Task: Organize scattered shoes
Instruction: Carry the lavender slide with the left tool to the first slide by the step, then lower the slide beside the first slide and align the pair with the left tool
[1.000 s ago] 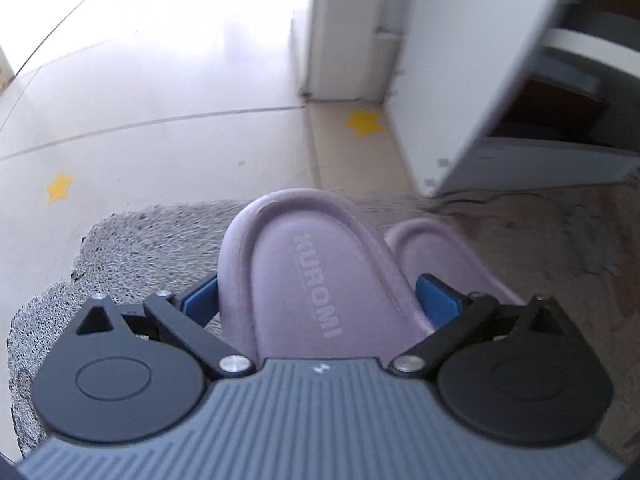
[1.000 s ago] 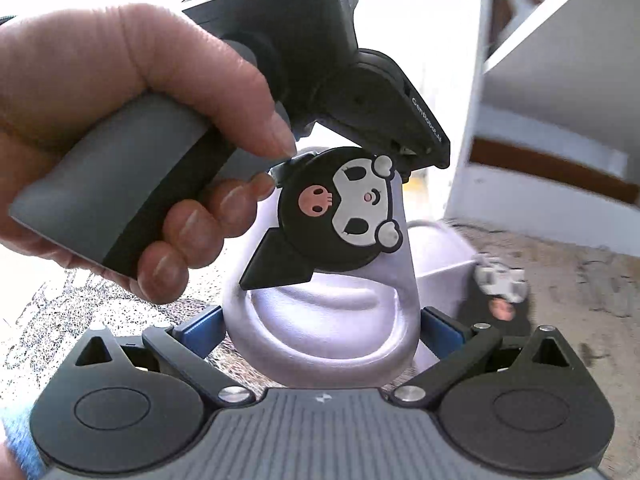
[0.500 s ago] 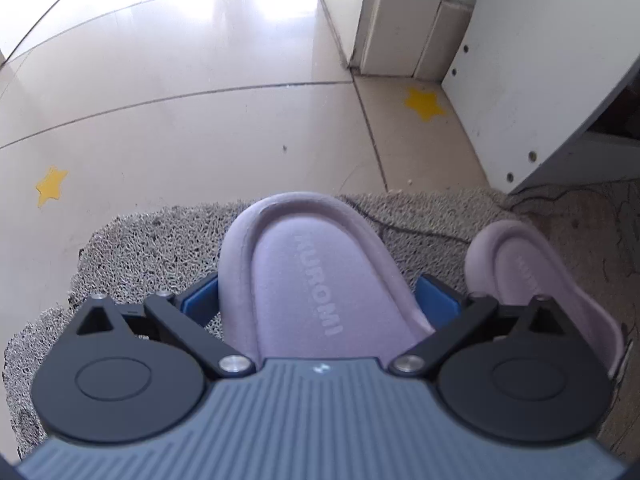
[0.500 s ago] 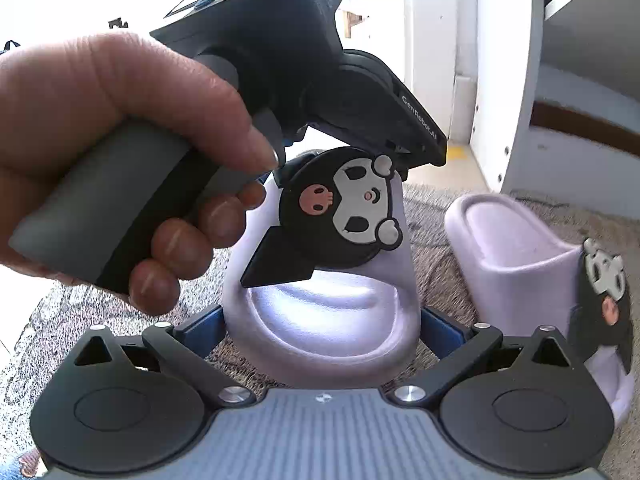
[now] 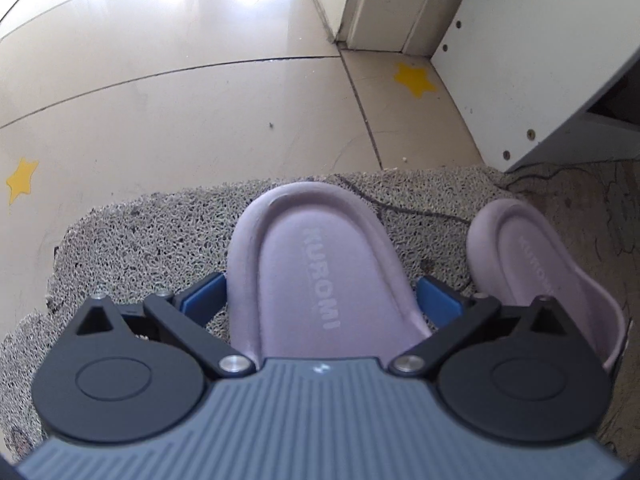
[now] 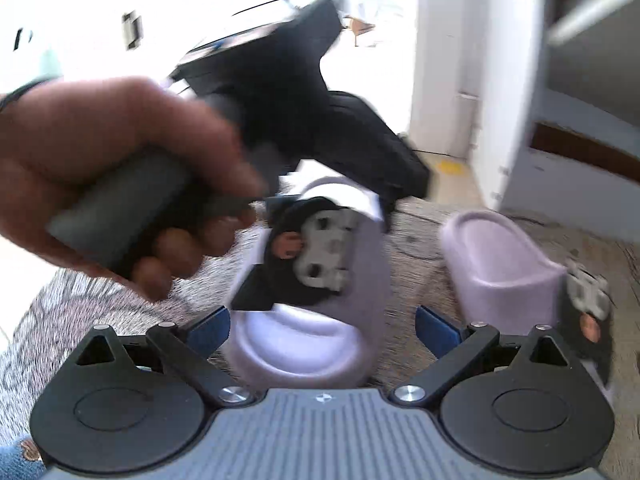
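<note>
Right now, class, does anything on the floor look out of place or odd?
A thin dark line, perhaps a cord, crosses the grey looped mat between the middle lilac foam slipper and the other lilac foam slipper. The mat's left edge looks ragged. Nothing else stands out.

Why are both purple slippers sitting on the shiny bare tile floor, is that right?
Not quite. Both purple slippers, one between the left gripper's fingers and the other beside it, sit on the gray mat, not the bare tile floor. The left wrist view shows it.

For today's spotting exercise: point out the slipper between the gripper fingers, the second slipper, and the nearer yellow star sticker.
Held slipper (image 5: 320,276): left wrist view, insole lettering.
Second slipper (image 5: 536,264): left wrist view, insole.
Star sticker (image 5: 415,79): left wrist view, centre.
</note>
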The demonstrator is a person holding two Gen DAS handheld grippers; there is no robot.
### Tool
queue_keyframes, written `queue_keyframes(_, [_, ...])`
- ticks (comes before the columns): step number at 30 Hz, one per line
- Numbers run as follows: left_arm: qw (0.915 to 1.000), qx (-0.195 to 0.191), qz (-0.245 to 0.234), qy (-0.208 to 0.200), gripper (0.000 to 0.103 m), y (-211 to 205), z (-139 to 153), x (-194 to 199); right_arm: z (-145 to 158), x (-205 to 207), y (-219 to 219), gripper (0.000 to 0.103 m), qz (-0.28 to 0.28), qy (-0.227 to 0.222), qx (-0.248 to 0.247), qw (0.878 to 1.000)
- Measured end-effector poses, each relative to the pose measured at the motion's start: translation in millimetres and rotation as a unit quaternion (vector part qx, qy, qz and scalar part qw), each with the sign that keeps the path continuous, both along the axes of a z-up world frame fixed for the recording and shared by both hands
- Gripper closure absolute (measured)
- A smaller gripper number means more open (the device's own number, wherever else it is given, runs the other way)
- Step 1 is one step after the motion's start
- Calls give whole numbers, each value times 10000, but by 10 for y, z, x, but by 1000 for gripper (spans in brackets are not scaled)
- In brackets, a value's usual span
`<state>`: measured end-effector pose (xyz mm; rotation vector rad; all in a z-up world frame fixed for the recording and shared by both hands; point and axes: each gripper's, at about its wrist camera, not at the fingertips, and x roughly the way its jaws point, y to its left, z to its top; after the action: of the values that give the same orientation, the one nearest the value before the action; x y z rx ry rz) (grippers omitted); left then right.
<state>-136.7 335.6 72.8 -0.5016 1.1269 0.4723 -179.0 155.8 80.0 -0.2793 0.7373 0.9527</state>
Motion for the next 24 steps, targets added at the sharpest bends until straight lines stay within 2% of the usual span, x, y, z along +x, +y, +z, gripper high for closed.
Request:
queue_keyframes(6, [9990,-137,433,-16,0,82,218,-6,123,250,-550,4,-788,-14,389,9961])
queue_keyframes(11, [9986,-300,415,-151,0,-57,324,136,199,249,-816,4,-1040,-174,468,9933])
queue_keyframes(14, [9981,-529,283,-123,0,-267,315,254,230,306,-926,3,-1114,-184,561,9920])
queue_keyframes(19, [9976,-678,-139,-19,0,-727,298,363,203,426,-1073,2,-1149,-518,167,9919])
queue_keyframes(24, [9987,-440,-231,145,0,-953,295,485,23,710,-1333,2,-943,-164,-71,9954])
